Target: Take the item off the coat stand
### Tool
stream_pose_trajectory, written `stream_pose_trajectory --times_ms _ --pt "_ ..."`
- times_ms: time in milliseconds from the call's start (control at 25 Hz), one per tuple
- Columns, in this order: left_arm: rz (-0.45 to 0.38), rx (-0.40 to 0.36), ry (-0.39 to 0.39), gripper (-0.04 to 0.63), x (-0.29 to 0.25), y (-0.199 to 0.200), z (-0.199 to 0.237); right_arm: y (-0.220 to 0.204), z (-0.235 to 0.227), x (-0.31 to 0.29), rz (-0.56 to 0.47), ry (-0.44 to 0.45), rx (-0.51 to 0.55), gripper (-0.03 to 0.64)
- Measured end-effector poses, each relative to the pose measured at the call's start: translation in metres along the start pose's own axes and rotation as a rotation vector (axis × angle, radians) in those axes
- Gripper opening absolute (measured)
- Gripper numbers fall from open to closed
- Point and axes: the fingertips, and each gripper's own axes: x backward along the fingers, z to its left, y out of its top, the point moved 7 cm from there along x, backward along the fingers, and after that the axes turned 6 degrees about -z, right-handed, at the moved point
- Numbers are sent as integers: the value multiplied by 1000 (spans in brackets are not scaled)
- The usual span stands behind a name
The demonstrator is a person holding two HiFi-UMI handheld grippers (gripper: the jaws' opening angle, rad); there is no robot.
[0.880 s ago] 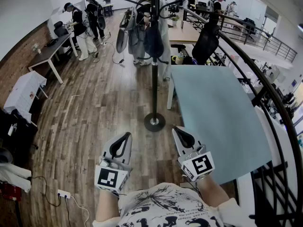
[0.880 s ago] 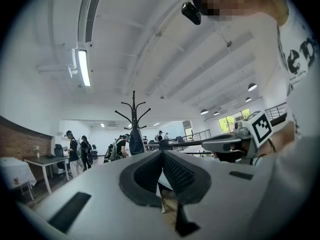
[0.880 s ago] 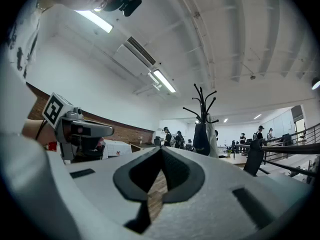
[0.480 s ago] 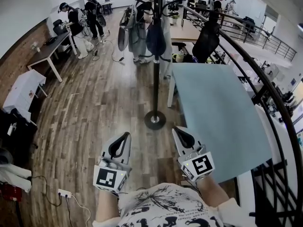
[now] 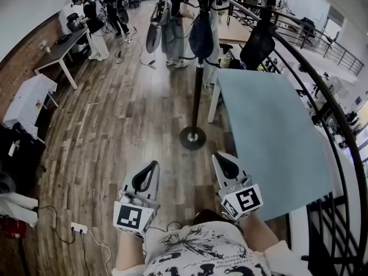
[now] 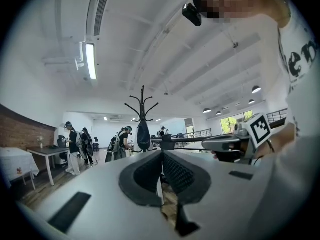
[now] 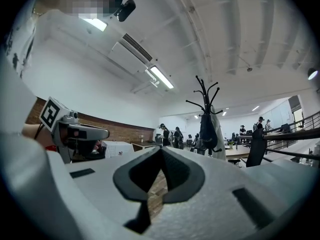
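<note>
A wide wooden floor [image 5: 126,119] runs the length of the room. To the person's right stands a long pale blue table [image 5: 270,125], with a dark curved railing [image 5: 322,108] just beyond it. Several people stand in the background, near a table by the brick wall.

Just off the pale table's far left corner rises the black coat stand [image 5: 198,91], its round base flat on the boards. A dark, pouch-shaped item [image 5: 201,36] hangs from one of its upper hooks, close against the pole. It is ahead of both grippers and well apart from them.

The left gripper [image 5: 153,164] and the right gripper [image 5: 218,156] are held side by side in front of the person, both pointing toward the stand. On each, the fingers are pressed together at the tips with nothing between them. Each gripper's own view shows only the floor through the gap behind the tips.
</note>
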Motion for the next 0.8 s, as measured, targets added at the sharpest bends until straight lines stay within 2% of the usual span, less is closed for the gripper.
stream_pose_trajectory --times_ms 360,560,800 --pt "31 -3 59 5 -32 -44 47 -51 -14 -69 34 58 -21 -6" --pt "28 -26 75 5 -94 -54 90 -66 -56 -139 20 74 -20 -6" --pt "-11 -53 54 5 -189 -58 132 -72 -128 -213 -17 21 -6 -6"
